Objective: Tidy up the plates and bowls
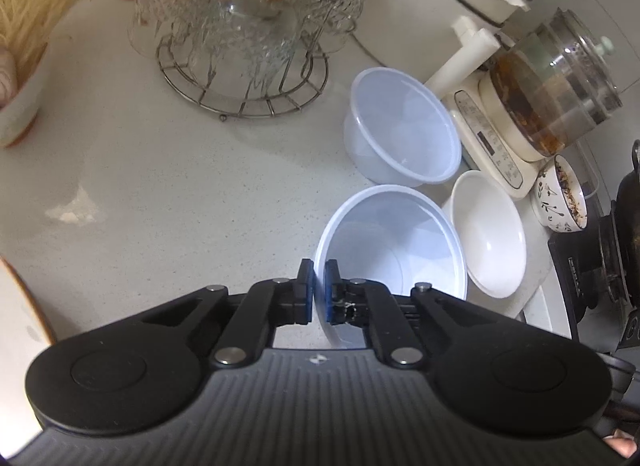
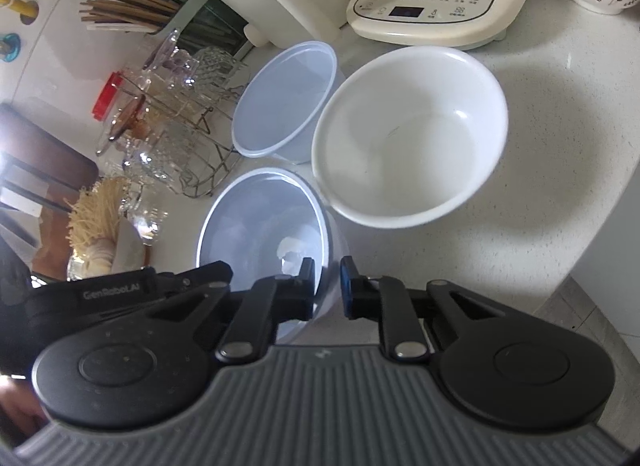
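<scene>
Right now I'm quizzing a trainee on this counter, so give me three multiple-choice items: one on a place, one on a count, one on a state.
1. The white bowl stands: A) before the cream appliance; B) inside a plastic bowl; C) stacked on the appliance.
2. Translucent plastic bowls in view: A) one; B) two; C) four.
3. The left gripper is: A) open above the counter; B) shut on the near plastic bowl; C) shut on the white bowl.
Key: 1 A, it sits just below the control panel; 2 B, the near one and the far plastic bowl; 3 B, both pads pinch its rim.
</scene>
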Tool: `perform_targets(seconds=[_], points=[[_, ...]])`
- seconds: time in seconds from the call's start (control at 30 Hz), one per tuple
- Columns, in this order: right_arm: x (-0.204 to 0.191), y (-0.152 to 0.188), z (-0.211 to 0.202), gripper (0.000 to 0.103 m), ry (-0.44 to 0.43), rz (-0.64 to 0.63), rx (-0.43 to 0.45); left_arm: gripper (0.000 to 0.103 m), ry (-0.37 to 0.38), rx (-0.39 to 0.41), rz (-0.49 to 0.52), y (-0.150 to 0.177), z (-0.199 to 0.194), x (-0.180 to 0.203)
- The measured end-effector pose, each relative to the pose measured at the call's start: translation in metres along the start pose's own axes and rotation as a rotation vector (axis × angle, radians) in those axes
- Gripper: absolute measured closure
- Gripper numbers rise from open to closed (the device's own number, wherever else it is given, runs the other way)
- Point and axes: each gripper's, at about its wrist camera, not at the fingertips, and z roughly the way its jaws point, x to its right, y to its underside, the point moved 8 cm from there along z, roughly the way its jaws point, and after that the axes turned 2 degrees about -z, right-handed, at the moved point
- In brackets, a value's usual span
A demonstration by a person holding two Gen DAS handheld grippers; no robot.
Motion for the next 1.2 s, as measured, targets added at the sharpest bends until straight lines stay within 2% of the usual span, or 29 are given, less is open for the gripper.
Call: perform_targets(seconds=[0.3, 0.57, 0.77, 0.87, 1.2], points=[[-0.035, -0.006, -0.011, 0.089, -0.085, -0.048, -0.002, 0.097, -0.024, 0.089, -0.031, -0.002, -0.056, -0.006], [-0.078, 0.002, -0.001, 0.089, -0.103, -0.217, -0.023, 0.097, -0.083, 0.124, -0.121, 0.004, -0.083, -0.040], [-0.086, 0.010, 0.018, 0.089, -0.075, -0.273, -0.052, 0.096, -0.119, 0.087, -0.169, 0.010, -0.072, -0.063], [-0.085, 0.015, 0.027, 0.089, -0.061, -0.300, -0.078, 0.096, -0.159, 0.079, -0.152, 0.008, -0.065, -0.065], [-0.077, 0.021, 0.042, 0.087, -0.024, -0.324, -0.114, 0.096, -0.181, 0.042, -0.148, 0.015, -0.047, -0.071]])
